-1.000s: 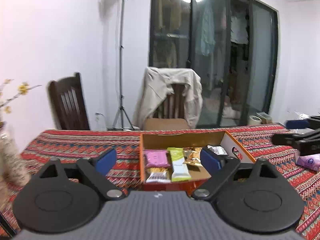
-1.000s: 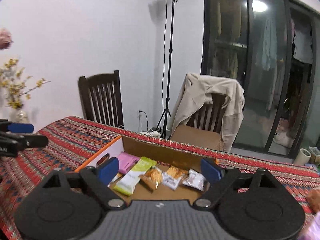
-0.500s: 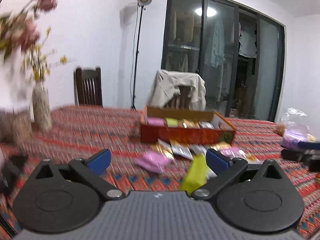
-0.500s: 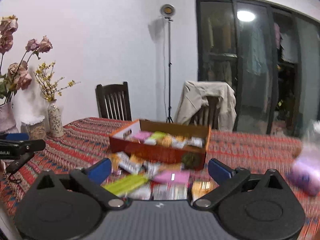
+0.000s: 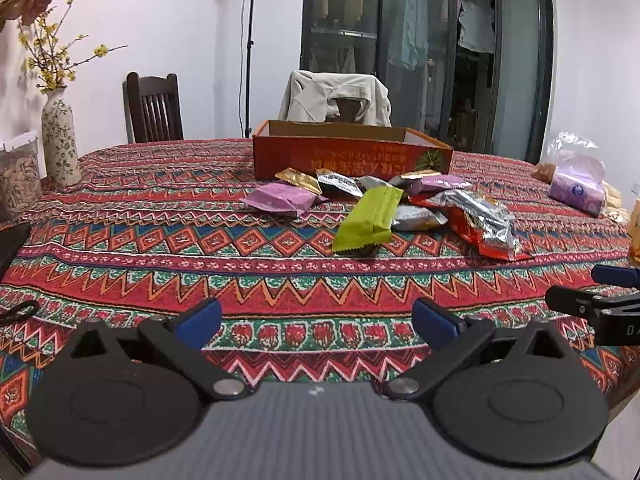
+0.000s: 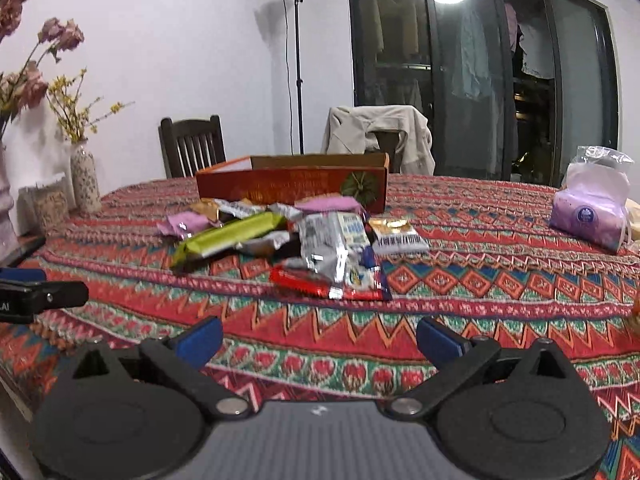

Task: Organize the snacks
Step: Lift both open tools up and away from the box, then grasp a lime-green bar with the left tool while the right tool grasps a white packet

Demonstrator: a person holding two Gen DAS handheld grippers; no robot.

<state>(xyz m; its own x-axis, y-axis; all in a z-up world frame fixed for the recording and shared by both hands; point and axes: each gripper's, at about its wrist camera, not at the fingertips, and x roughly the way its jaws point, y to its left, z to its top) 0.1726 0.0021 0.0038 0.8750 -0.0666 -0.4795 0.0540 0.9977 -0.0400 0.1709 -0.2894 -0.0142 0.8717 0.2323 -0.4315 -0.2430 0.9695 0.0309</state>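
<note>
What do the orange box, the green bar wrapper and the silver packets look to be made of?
Orange box: likely cardboard, matte print outside, plain brown inner wall at the open top.
Green bar wrapper: probably plastic film, smooth with a soft sheen and crimped ends.
Silver packets: seemingly metallised foil film, mirror-bright and creased.

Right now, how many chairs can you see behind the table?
2. A bare dark wooden chair stands at the table's far left; another chair, draped with a beige jacket, stands behind the orange box. Others may be hidden.
</note>
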